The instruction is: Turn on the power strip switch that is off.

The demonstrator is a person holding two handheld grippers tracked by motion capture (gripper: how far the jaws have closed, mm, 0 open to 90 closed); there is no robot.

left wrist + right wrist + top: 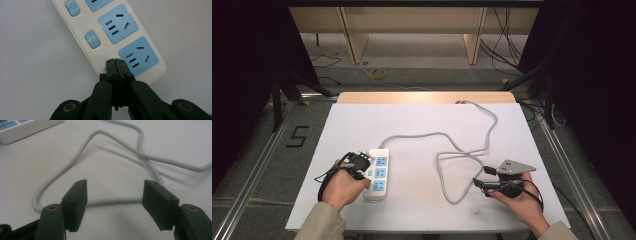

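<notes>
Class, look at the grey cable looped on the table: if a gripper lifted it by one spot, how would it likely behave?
The grey cable lies in loose curves, so it would probably sag either side of the grip. It runs to the power strip, which may drag. Its smooth round sheath could slip between the right gripper's open jaws unless squeezed.

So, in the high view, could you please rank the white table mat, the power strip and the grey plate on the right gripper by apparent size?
1. White table mat, by far the largest.
2. Power strip.
3. Grey plate on the right gripper, smallest.
</notes>
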